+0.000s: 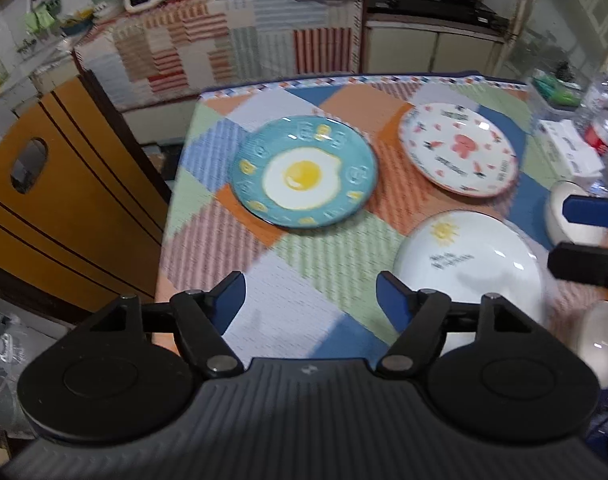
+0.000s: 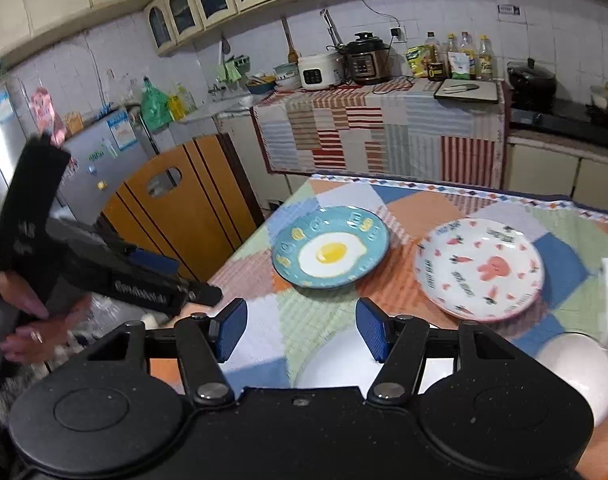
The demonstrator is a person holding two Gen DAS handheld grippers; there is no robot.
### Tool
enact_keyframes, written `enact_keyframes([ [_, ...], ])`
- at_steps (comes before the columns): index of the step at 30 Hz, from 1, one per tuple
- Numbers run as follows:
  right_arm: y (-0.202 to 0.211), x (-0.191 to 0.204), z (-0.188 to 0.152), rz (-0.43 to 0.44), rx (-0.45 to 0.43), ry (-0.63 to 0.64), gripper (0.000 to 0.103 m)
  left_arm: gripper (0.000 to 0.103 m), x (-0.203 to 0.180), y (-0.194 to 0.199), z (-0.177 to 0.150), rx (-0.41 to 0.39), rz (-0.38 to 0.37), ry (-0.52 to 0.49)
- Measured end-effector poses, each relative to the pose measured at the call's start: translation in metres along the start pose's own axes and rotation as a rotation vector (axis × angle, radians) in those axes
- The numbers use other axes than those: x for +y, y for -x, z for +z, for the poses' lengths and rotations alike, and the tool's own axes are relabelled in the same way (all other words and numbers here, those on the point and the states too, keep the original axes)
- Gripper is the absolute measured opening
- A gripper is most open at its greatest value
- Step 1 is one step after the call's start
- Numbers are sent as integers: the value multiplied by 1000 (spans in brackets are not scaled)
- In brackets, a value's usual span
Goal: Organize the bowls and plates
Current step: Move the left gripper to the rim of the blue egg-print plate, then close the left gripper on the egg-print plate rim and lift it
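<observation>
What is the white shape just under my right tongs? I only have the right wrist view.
Observer: It's a white bowl with a yellow sun and small print on it.
Operator: Are the left tongs carrying anything?
Observer: No. They are open, with only tablecloth showing between the pads.
Operator: What lies to the right, past the bunny plate?
Observer: What look like clear bottles, blurred, at the table's right edge.
</observation>
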State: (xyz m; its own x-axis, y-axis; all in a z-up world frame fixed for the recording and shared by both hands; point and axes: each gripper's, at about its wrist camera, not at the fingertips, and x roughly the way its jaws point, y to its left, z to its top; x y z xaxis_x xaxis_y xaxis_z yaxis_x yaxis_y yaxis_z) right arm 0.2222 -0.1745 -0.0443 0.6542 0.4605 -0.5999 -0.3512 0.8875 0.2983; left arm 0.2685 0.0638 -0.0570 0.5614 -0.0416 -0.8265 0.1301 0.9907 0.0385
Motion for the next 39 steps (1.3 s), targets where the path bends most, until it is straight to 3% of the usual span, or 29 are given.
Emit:
enact_keyframes([
  [3,-21,-4,7,-5,33,-44,69,71,12,-10,2,-24,55,19],
  [7,-51,-13,14,11,57,-107,69,71,31,-28,4,-15,22,76],
  [11,-88,-26,18,47,86,-188,69,71,47,-52,8,-59,3,124],
  [15,-132,-40,18,39,106,-230,69,71,53,-90,28,-85,85,102],
  [22,-196,-63,10,-35,109,-270,68,71,77,-152,47,-54,27,158],
  [24,-206,-63,10,-91,109,-240,64,71,81,-166,44,-42,4,158],
  [32,-231,-74,3,-148,66,-258,63,69,102,-201,28,-59,-70,232],
  [34,-234,-77,2,-157,54,-272,57,68,107,-208,23,-59,-71,238],
  [35,-236,-78,2,-163,52,-271,44,62,108,-209,21,-63,-64,236],
  [36,-241,-77,2,-174,76,-255,23,60,109,-212,18,-77,-74,227],
  [39,-246,-70,0,-210,76,-204,21,48,116,-214,12,-95,-128,294],
])
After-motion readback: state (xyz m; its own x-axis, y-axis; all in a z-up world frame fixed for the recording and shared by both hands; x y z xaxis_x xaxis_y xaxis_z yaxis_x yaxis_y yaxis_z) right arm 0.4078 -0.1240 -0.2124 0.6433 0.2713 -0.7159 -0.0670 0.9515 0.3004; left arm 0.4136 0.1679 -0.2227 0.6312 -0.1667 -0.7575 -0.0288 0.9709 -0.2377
